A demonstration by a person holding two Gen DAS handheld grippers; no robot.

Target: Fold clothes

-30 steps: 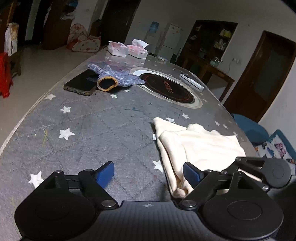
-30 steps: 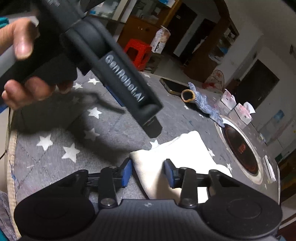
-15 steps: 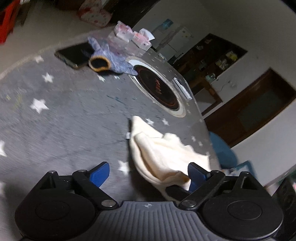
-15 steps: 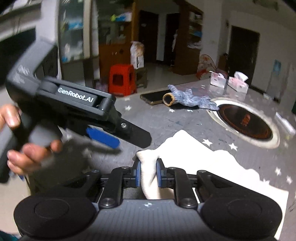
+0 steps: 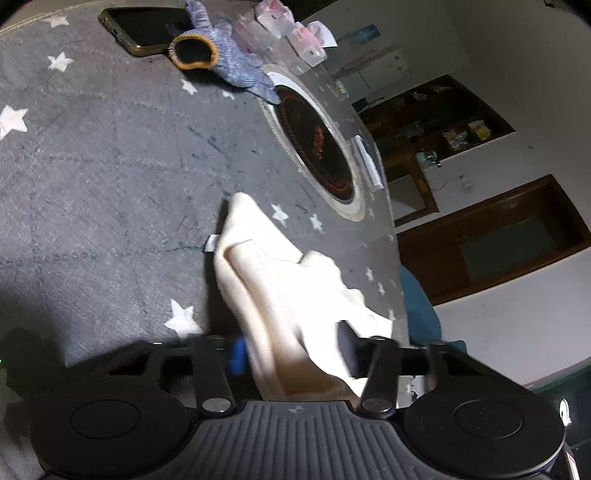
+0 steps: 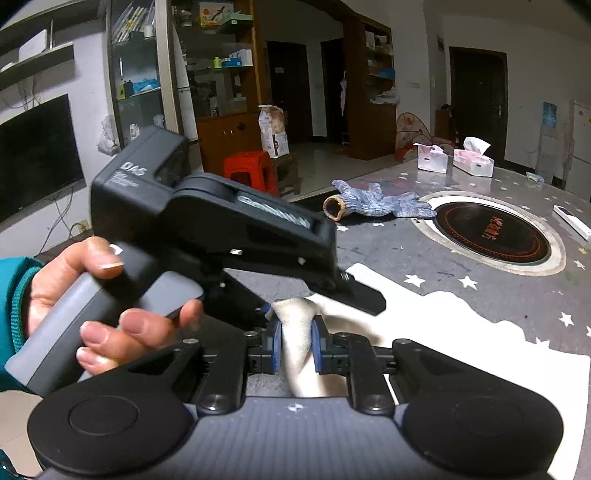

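The garment (image 5: pixel 280 295) is a cream, soft knit piece lying on the table (image 5: pixel 92 177), which carries a grey quilted cover with white stars. Part of the cloth lies flat; the near edge is raised and bunched.

Right gripper (image 6: pixel 295 339): the fingers are clamped on a gathered fold of the near edge, and the blue pads (image 6: pixel 275 341) press the cloth from both sides. Left gripper (image 5: pixel 291 354): the fingers stand apart with a thick bunch of cloth between them. The view is blurred, so it cannot be determined whether the pads bear on the cloth. The left hand (image 6: pixel 92 306) holds this gripper just beside the right one.

Handling, as a judgement:
- The cloth is light and limp. It carries no shape of its own and sags between grip points.
- The surface looks slightly fleecy, so slip in the pads is unlikely, but a thick bunch can shed its inner layers.
- Take hold at an edge or corner, through all layers, with the two grips apart along the same edge.
- The quilted cover may drag on the cloth; lift before moving sideways.

Other items on the table, well apart from the garment: a blue knit glove (image 6: pixel 373 201) with a tan cuff, a phone (image 5: pixel 147 27), a round dark inset hob (image 6: pixel 491 232) and two tissue boxes (image 6: pixel 472 162).
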